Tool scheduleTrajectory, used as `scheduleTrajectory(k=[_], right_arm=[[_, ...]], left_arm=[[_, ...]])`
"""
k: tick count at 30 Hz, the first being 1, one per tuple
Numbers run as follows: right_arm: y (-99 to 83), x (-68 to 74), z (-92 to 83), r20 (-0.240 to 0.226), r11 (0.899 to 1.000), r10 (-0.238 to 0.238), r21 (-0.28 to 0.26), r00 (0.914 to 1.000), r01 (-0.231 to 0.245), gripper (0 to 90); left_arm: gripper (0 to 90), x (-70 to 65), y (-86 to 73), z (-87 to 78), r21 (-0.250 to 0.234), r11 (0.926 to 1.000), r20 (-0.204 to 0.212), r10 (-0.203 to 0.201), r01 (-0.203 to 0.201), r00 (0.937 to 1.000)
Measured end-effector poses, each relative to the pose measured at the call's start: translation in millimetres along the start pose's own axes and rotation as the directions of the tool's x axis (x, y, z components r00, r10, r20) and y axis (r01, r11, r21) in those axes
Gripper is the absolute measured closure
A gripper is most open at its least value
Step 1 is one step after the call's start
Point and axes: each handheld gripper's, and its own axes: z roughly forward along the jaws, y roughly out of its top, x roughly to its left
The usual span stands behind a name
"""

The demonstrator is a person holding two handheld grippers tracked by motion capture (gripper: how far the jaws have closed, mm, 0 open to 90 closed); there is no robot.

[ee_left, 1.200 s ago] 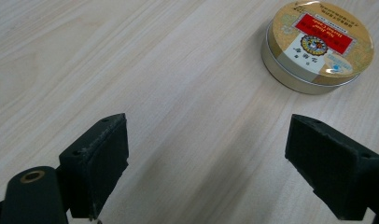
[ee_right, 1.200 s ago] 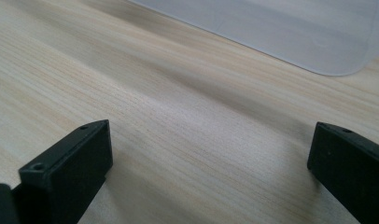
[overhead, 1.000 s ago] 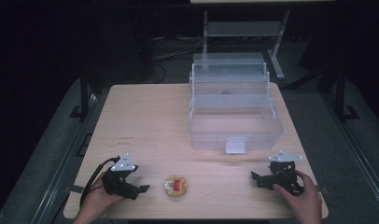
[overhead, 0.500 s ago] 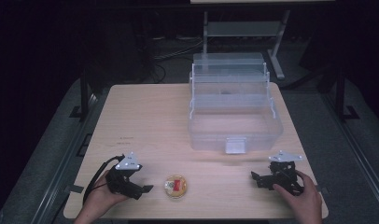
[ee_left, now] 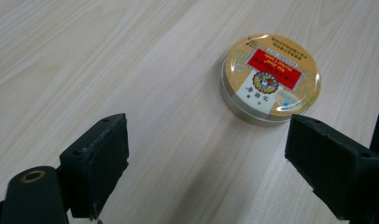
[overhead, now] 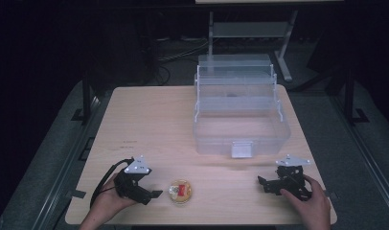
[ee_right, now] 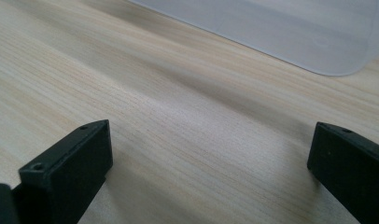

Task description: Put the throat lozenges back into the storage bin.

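**Gold tin waits just ahead of the left tongs**

Gold-lidded and round, the tin (overhead: 180,190) lies flat near the front edge of the table (overhead: 154,120), a red label across its top. Starting at the left of the high view, the left tongs (overhead: 154,194) rest low on the wood with their jaws spread wide, pointing toward the tin and just beside it without touching. From the left gripper view, the tin (ee_left: 270,77) sits beyond the jaw tips and off toward the right-hand jaw, not centred in the gap.

That offset is the thing to correct, in my judgement. Before closing, the left tongs should slide forward and shift a little so the tin lies squarely between the pads, with the jaws kept low enough to bear on its short side wall instead of riding over the lid. A slow squeeze across the widest part should stop the smooth metal from squirting out sideways.

Further right, behind the tin, stands the clear plastic box (overhead: 240,115) with its stepped trays open, well apart from both hands. At the far right, the right tongs (overhead: 262,184) rest on the table, jaws likewise spread and holding nothing, near the box's front corner.
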Motion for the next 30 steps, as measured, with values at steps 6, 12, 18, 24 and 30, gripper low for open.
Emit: scheduleTrajectory(k=[6,12,18,24,30], right_arm=[[0.0,0.0,0.0,0.0,1.0,0.0,0.0,1.0,0.0,0.0],[0.0,0.0,0.0,0.0,1.0,0.0,0.0,1.0,0.0,0.0],[0.0,0.0,0.0,0.0,1.0,0.0,0.0,1.0,0.0,0.0],[0.0,0.0,0.0,0.0,1.0,0.0,0.0,1.0,0.0,0.0],[0.0,0.0,0.0,0.0,1.0,0.0,0.0,1.0,0.0,0.0]], left_arm=[[13.0,-3.2,6.6,3.8,0.004,0.9999,0.015,0.014,-0.014,0.9998],[13.0,-5.7,11.7,7.4,0.002,0.9997,0.024,0.024,-0.024,0.9994],[13.0,-8.3,18.2,11.7,0.011,0.9989,0.037,0.045,-0.045,0.9983],[12.9,-10.6,22.4,15.1,0.013,0.9985,0.045,0.053,-0.054,0.9976],[12.9,-13.5,27.5,19.4,0.019,0.9975,0.058,0.066,-0.067,0.9961]])
